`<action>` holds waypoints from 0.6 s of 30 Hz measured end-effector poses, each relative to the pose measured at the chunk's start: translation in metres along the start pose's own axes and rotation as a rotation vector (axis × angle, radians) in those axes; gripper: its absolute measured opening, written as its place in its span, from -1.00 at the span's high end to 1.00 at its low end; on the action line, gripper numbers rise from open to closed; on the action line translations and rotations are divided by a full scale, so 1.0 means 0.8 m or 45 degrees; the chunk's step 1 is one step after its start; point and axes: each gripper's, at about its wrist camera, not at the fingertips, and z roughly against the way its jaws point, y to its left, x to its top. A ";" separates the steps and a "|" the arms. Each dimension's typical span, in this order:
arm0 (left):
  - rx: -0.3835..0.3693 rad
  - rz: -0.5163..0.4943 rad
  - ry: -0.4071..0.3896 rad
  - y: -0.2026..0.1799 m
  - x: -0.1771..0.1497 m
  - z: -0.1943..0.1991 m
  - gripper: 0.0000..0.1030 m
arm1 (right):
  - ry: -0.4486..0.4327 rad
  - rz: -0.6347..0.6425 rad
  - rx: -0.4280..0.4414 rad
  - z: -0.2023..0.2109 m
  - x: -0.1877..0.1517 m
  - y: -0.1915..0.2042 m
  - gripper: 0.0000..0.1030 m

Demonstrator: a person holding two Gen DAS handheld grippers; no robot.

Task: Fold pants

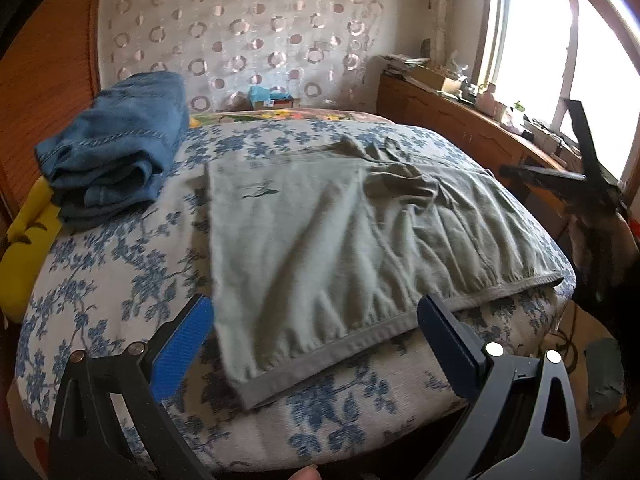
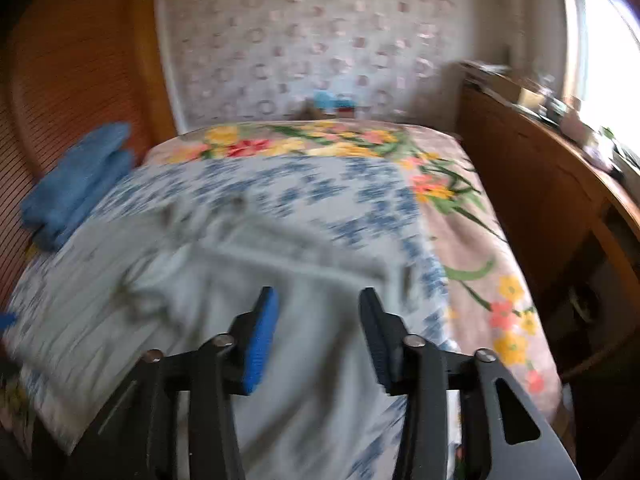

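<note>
- Currently our left gripper (image 1: 316, 332) and right gripper (image 2: 316, 320) both stand released, empty, over the grey-green cotton pants (image 1: 340, 240) folded on the blue-flowered bedspread (image 1: 100, 280).
- Next we should pinch the waistband hem squarely, both layers.

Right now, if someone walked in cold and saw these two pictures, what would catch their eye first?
Probably the grey-green pants spread flat across the middle of the blue-flowered bedspread, waistband at the near edge. Next, the folded blue jeans piled at the bed's left side by the wooden headboard. Both claws frame the views with jaws apart and nothing between them: the left claw hovers at the waistband, the right claw above the blurred cloth.
</note>
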 end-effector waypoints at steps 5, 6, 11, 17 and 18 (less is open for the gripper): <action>0.000 0.032 0.015 0.015 -0.007 0.003 -0.84 | -0.037 0.088 0.092 0.044 -0.047 0.032 -0.09; -0.003 0.043 0.020 0.019 -0.009 0.004 -0.78 | -0.037 0.089 0.105 0.048 -0.054 0.034 -0.09; -0.005 0.076 0.051 0.030 -0.017 0.004 -0.38 | -0.026 0.096 0.164 0.070 -0.078 0.041 -0.09; 0.006 0.096 0.084 0.039 -0.030 0.003 -0.14 | -0.060 0.105 0.163 0.079 -0.093 0.047 -0.22; 0.007 0.097 0.086 0.040 -0.031 0.003 -0.11 | -0.066 0.098 0.165 0.081 -0.096 0.047 -0.26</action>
